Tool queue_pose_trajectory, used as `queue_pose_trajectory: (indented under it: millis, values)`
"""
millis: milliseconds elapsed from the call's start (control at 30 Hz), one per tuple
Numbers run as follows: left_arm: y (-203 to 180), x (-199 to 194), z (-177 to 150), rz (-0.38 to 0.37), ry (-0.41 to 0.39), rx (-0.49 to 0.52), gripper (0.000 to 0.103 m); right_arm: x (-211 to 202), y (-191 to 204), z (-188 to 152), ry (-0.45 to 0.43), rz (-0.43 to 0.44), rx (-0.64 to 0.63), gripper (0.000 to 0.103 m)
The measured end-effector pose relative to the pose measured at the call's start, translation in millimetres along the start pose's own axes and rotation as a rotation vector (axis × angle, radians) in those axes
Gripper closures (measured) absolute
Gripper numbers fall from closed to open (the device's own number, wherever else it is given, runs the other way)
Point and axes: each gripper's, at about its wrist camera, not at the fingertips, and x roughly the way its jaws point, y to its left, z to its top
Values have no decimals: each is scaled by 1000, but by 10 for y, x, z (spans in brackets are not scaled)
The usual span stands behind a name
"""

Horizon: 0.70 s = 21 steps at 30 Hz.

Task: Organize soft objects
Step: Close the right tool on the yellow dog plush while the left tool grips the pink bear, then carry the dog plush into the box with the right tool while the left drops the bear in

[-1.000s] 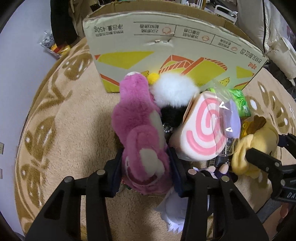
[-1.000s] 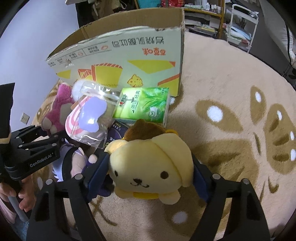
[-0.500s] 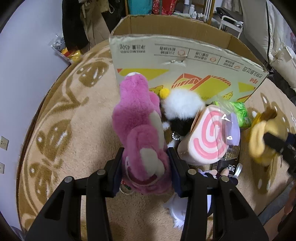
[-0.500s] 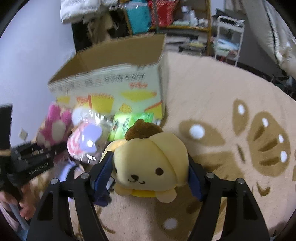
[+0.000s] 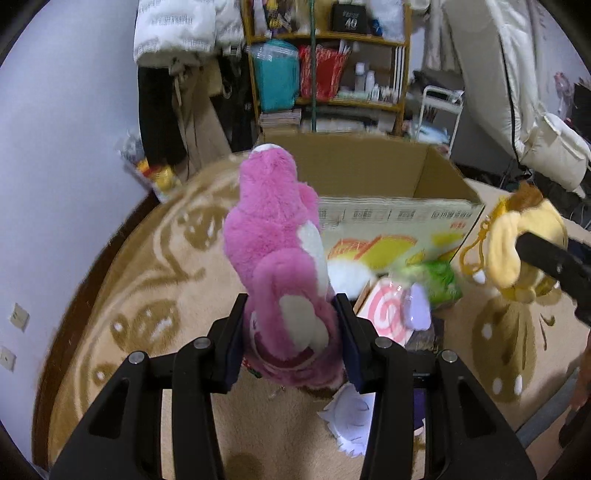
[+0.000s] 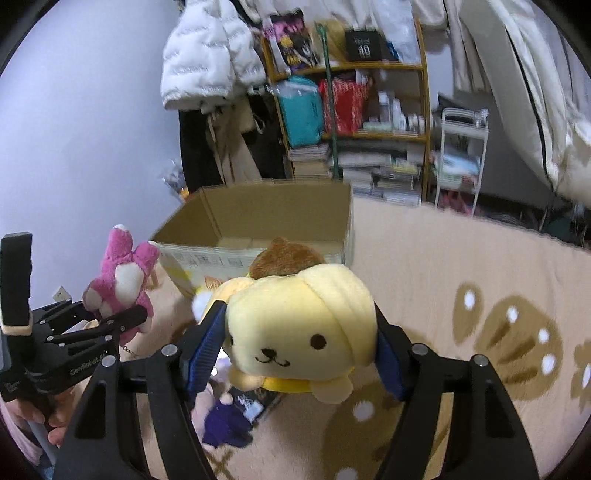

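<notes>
My left hand-held gripper [image 5: 291,332] clamps a fluffy pink plush [image 5: 280,258] at frame centre; my right hand-held gripper [image 6: 299,339] clamps a yellow dog plush [image 6: 299,325]. Open cardboard box [image 6: 258,210] sits beyond, its rim unobstructed.

Black box [image 5: 349,18] on the shelf — "40".

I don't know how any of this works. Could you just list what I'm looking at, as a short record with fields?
Setting: beige patterned carpet in a cluttered room
Left gripper: shut on a fluffy pink plush bear, held above the carpet
Right gripper: shut on a round yellow plush dog with a brown cap, also held above the carpet
Container: open brown cardboard box, standing beyond both toys
On the carpet by the box: pink swirl cushion, green packet, white fluffy toy
</notes>
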Motion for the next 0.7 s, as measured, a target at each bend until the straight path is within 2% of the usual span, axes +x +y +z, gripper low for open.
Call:
queue_pose_trajectory:
  millis: [267, 467, 700]
  values:
    - [-15, -291, 215, 51, -123, 36, 60, -227, 88, 327, -137, 10, -21, 26]
    - [45, -449, 419, 68, -193, 50, 60, -336, 120, 566, -181, 1, -38, 26]
    - [33, -484, 788, 77, -262, 74, 59, -238, 91, 755, -201, 11, -57, 26]
